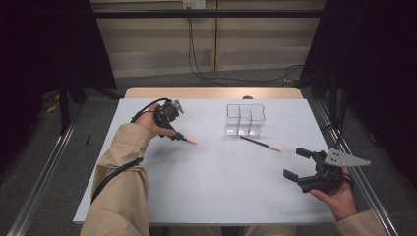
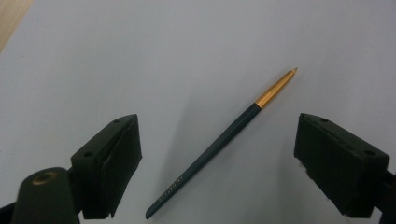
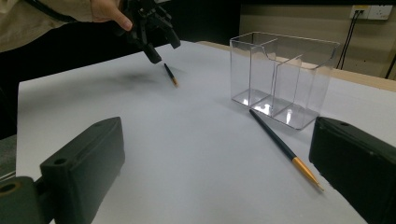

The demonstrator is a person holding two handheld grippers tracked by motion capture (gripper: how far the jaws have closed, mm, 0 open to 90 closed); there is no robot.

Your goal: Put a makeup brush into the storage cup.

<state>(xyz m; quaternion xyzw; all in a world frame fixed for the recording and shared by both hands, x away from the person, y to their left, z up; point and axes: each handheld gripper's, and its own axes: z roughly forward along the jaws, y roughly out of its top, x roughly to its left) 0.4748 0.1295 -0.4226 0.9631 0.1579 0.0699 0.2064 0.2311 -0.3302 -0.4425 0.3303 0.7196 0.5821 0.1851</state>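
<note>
Left gripper (image 1: 173,129): jaws spread wide, poised over the slim dark pen with a gold tip (image 2: 224,142), which lies flat between them on the white table (image 1: 211,187).
Right gripper (image 1: 301,164): jaws released, empty, near the table's right edge.
Second dark gold-tipped pen (image 3: 284,147): flat, just beside the clear plastic divided organiser (image 1: 245,119).
Risk: a thin pen lying flat may roll or skid out if the jaws close off-centre.
Room: broad bare surface in the middle and front; the organiser stands towards the far side.

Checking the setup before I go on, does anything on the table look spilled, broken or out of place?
Nothing spilled or broken. Two dark pens with gold tips lie loose on the white table, outside the empty clear plastic divided organizer, which stands upright.
</note>
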